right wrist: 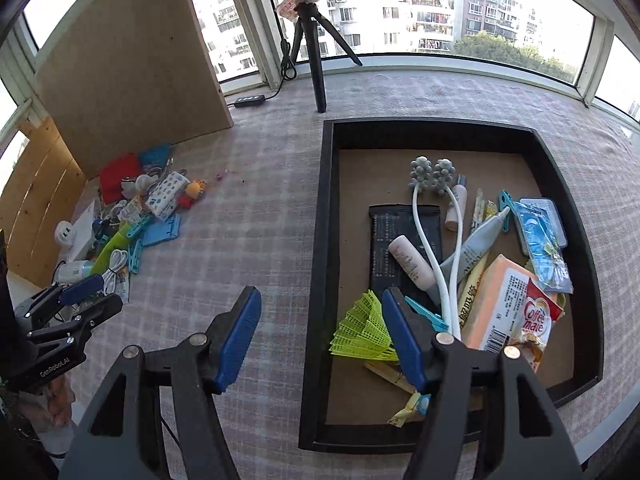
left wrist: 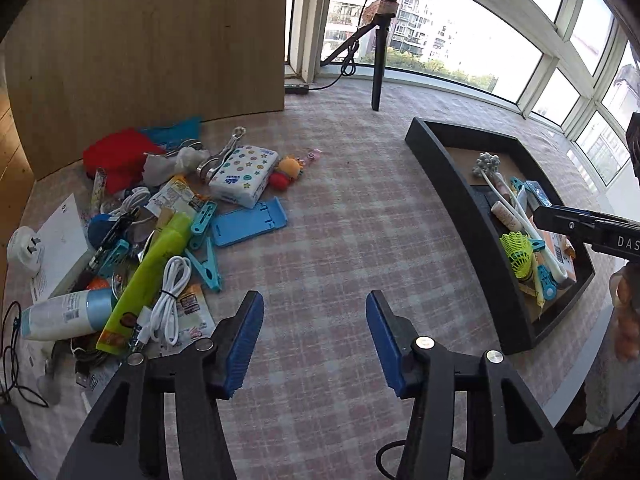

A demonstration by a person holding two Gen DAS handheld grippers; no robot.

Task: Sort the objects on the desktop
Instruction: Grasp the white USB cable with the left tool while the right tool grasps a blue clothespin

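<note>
Both grippers tilted steeply down over a checked tablecloth (left wrist: 352, 216). The left gripper (left wrist: 315, 344) hung released above bare cloth, its 2 blue pads (left wrist: 244, 344) spread apart with nothing between them. The right gripper (right wrist: 320, 336) was also released and empty, straddling the near left wall of a black tray (right wrist: 320, 240), 1 pad over the cloth and the other over the tray's contents. In the left wrist view the right gripper (left wrist: 538, 214) reached in from the right edge over the tray (left wrist: 448, 168); in the right wrist view the left gripper (right wrist: 94, 294) showed at the far left, near the pile. The tray held sorted things: a yellow shuttlecock (right wrist: 362, 330), a white massager (right wrist: 432, 248), tubes, a teal clip, an orange pack (right wrist: 500, 304) and a creamer sachet (right wrist: 534, 320). The unsorted pile (left wrist: 160, 224) lay on the cloth at the left, well apart from the tray: a blue phone stand (left wrist: 250, 222), a tissue pack (left wrist: 244, 174), a green tube (left wrist: 148, 276), a white cable (left wrist: 168, 300), a bottle (left wrist: 66, 314) and red cloth (left wrist: 118, 158). Behind stood a wooden board (left wrist: 148, 36) and a ring light tripod (left wrist: 378, 60) before the windows.
</note>
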